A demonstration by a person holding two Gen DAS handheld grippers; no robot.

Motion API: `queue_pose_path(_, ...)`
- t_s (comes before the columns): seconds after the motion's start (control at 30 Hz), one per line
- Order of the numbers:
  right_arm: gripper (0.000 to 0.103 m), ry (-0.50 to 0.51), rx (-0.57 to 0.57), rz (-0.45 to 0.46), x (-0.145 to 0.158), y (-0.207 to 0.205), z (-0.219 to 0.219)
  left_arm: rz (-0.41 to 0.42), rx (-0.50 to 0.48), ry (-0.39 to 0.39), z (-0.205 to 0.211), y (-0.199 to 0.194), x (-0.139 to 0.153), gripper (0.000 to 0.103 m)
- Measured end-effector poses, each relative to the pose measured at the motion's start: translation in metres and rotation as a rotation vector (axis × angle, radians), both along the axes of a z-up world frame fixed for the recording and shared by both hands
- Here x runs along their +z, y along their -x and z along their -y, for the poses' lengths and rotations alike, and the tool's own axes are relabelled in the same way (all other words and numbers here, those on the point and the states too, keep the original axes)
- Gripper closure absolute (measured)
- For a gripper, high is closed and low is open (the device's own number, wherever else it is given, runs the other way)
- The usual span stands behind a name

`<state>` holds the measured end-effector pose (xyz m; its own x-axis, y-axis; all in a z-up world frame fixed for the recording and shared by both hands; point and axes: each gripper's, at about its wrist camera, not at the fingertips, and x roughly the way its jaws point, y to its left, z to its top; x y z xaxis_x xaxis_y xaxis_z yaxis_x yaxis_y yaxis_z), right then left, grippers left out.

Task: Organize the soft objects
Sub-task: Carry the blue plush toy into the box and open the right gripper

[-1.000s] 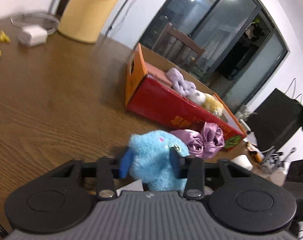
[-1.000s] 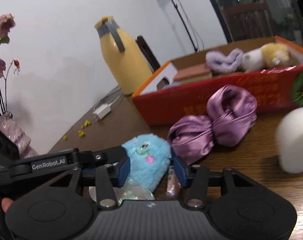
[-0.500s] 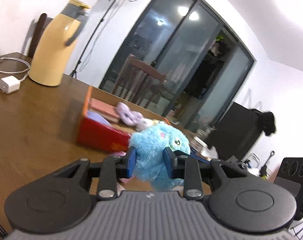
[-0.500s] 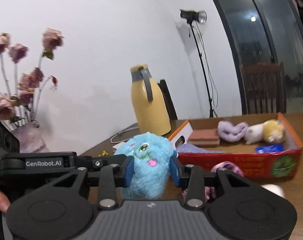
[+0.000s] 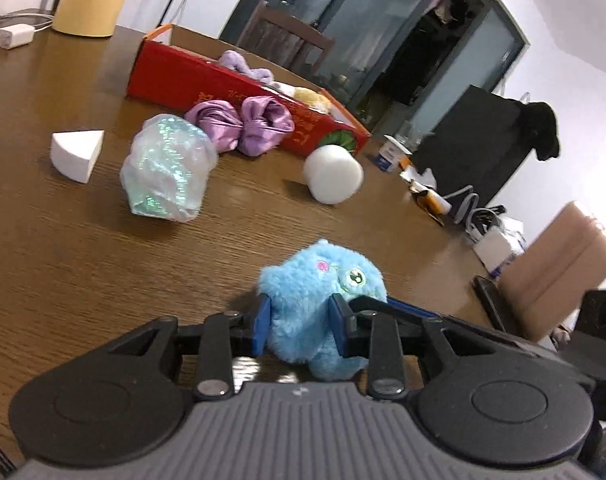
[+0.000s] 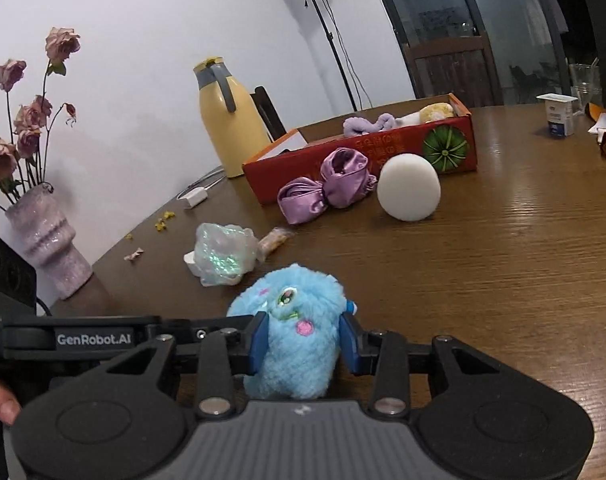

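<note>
We count one blue plush [image 6: 293,336] between the tongs, and beyond the tongs one iridescent bundle [image 6: 223,254], one purple bow [image 6: 327,186], two white foam pieces [image 5: 334,174] [image 5: 77,154], one red box [image 6: 359,160].

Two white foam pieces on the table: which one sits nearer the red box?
The round foam piece, lying just in front of the red box by its green print. The wedge lies farther off, beyond the iridescent bag.
</note>
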<state>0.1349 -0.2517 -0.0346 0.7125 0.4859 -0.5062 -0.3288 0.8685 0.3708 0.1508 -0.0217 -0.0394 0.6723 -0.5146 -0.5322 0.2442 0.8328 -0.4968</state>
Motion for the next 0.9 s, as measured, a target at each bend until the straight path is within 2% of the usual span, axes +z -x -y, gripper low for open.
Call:
queue_pose_path(0.1,0.062,-0.011,-0.026,-0.001,-0.003,0.002,-0.004,0.003,0.031,0.016,-0.009,-0.003,-0.004,0.057)
queue_pose_path(0.27,0.062,-0.033,0.11,0.005,0.008,0.022,-0.01,0.057,0.099,0.027,-0.028,0.011,0.012,0.052)
queue_pose_path(0.33,0.061,-0.04,0.092,0.035,0.015,0.025,-0.004,0.067,0.105,0.032,-0.036,0.016,0.018,0.05)
queue_pose_path(0.4,0.06,-0.046,0.042,0.057,0.02,0.018,0.004,0.078,0.096,0.019,-0.038,0.02,0.024,0.05)
queue_pose_path(0.47,0.058,-0.051,0.012,0.041,0.017,0.005,0.009,0.076,0.054,0.018,-0.033,0.023,0.026,0.05)
queue_pose_path(0.57,0.058,-0.064,0.014,0.015,0.01,-0.011,0.011,0.054,-0.01,0.04,-0.021,0.026,0.023,0.05)
queue_pose_path(0.7,0.058,-0.102,0.047,-0.025,0.0,-0.023,0.006,-0.017,-0.014,0.044,-0.014,0.018,0.007,0.05)
queue_pose_path(0.8,0.061,-0.123,0.06,-0.06,-0.008,-0.027,0.005,-0.059,-0.026,0.082,-0.015,0.011,0.0,0.059)
queue_pose_path(0.9,0.067,-0.197,0.052,-0.108,-0.009,-0.032,0.01,-0.038,-0.021,0.08,-0.016,0.004,0.004,0.066)
